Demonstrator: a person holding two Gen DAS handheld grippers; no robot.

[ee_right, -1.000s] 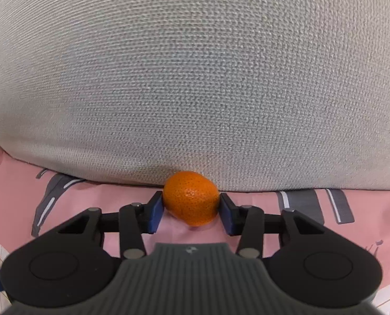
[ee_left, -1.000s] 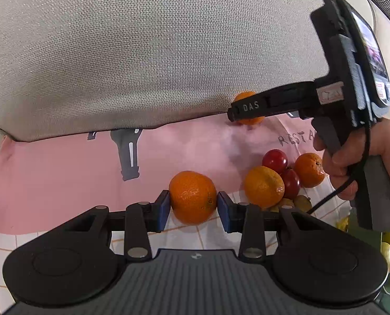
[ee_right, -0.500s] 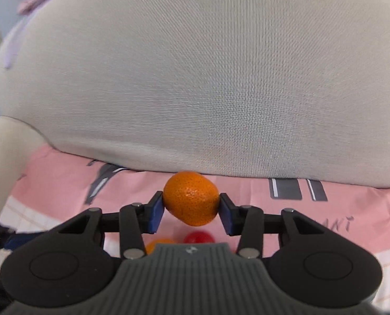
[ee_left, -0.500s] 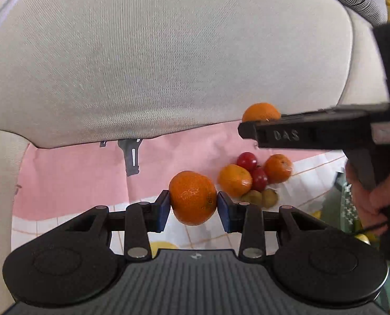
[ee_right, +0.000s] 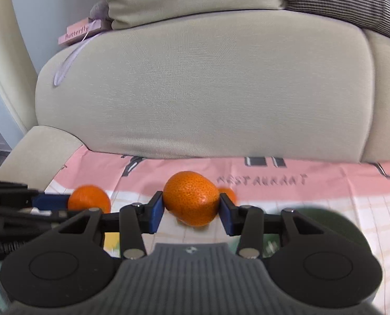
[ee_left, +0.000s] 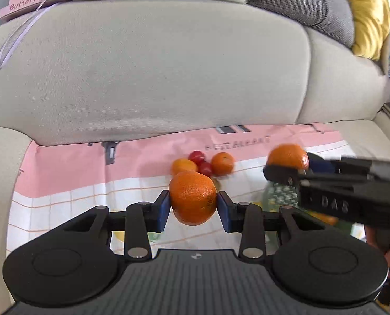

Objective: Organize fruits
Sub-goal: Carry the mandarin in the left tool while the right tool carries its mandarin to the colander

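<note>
Now | left gripper (ee_left: pixel 192 207) clamps orange (ee_left: pixel 192 201) | right gripper (ee_right: pixel 191 211) clamps tangerine (ee_right: pixel 191 198)

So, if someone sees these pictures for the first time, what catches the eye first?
First, the left gripper shut on an orange and the right gripper shut on another orange, both held above the pink cloth. Behind them on the cloth lies a small pile of fruit, before the beige sofa back.
</note>
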